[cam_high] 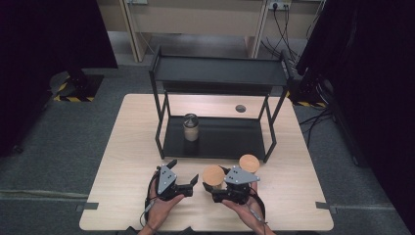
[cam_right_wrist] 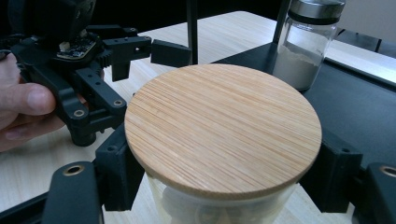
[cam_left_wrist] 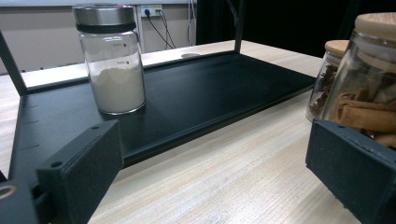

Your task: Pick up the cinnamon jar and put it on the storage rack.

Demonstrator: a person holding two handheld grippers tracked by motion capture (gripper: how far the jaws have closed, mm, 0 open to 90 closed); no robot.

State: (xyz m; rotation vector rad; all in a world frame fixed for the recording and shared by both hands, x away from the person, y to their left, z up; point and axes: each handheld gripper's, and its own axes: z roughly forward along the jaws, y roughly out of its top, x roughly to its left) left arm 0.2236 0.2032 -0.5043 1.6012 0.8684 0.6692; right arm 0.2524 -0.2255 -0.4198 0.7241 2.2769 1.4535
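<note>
Right claw: your right claw (cam_high: pixel 214 184) grips the cinnamon jar (cam_right_wrist: pixel 223 140) just under its round bamboo lid, one jaw on each side of the glass.
Left claw: your left claw (cam_high: pixel 183 173) stands wide and holds nothing; its jaws frame bare wood in the left gripper view.
Cinnamon jar: it stands on the surface (cam_high: pixel 127 161) in front of the black shelf rack (cam_high: pixel 218 71), between your two hands.
Second jar: a bamboo-lidded star anise jar (cam_left_wrist: pixel 329 79) sits just beside it, nearer the rack.
Powder jar: a steel-capped glass jar of pale powder (cam_left_wrist: pixel 112 60) stands upright on the rack's lower shelf, towards its left end.
</note>
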